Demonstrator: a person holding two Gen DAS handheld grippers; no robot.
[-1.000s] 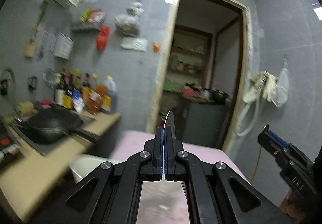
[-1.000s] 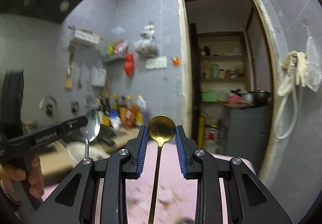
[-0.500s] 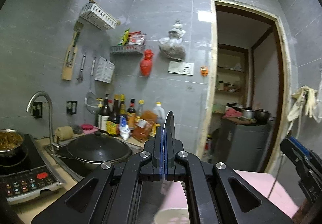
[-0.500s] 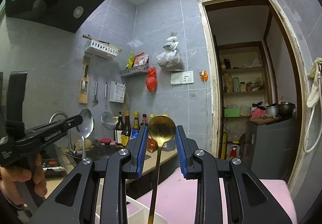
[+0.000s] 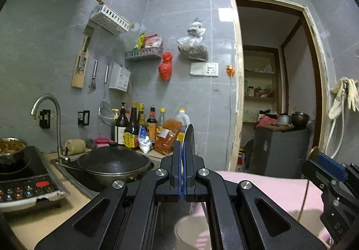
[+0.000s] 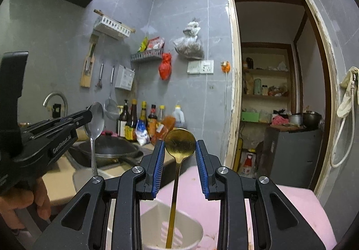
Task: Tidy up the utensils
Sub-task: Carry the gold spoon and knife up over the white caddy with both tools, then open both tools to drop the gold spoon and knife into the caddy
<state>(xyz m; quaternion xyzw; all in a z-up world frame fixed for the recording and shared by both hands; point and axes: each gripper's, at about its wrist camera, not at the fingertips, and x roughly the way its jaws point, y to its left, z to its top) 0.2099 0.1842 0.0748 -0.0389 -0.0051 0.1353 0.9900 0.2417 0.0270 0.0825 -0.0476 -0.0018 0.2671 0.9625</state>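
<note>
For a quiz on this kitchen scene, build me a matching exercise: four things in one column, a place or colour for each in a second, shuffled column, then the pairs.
Things
1. silver spoon
2. gold spoon
3. black wok
4. red bag

Places
A. hangs on the grey tiled wall
B. sits in the sink by the faucet
C. bowl up between the right gripper's blue-padded fingers, handle reaching down into the white holder
D. clamped at its bowl in the left gripper, handle pointing down

Pairs: 1-D, 2-C, 3-B, 4-A
</note>
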